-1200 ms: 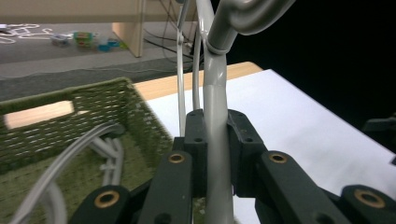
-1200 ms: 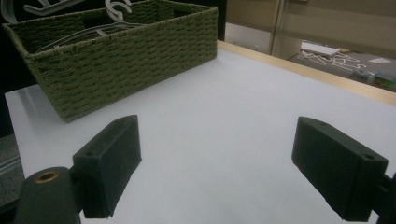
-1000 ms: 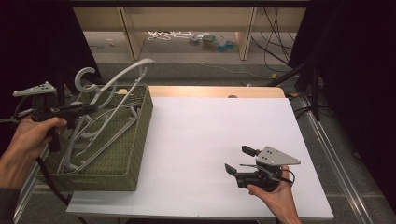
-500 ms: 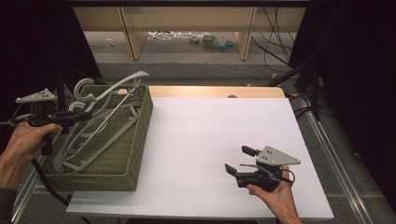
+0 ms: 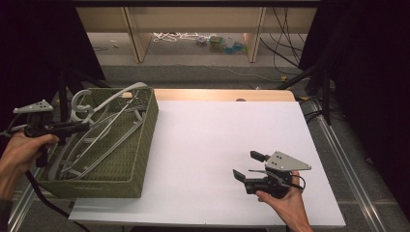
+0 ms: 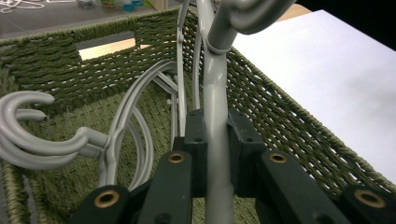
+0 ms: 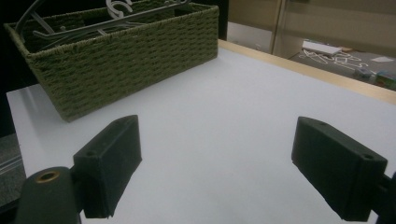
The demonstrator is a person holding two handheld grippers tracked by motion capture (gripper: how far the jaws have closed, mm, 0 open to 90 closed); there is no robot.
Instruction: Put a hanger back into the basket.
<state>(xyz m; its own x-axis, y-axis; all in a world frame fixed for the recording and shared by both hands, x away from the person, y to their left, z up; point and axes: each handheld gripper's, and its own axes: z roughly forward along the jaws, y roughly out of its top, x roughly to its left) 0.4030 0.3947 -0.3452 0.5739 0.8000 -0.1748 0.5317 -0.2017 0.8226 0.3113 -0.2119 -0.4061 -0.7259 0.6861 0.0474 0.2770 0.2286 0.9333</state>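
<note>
In the left gripper view we lose the grey hanger [image 6: 217,116] where it runs down between the left tongs [image 6: 217,140], and its hook is cut off by the top edge. From above, the lower parts of the other hangers [image 5: 104,133] sink behind the wall of the green basket [image 5: 96,181], so we cannot count them. The clutter on the floor [image 5: 217,42] beyond the table [image 5: 232,125] is too small for us to name.

Bright white tabletop, dark surroundings, soft close-up blur
</note>
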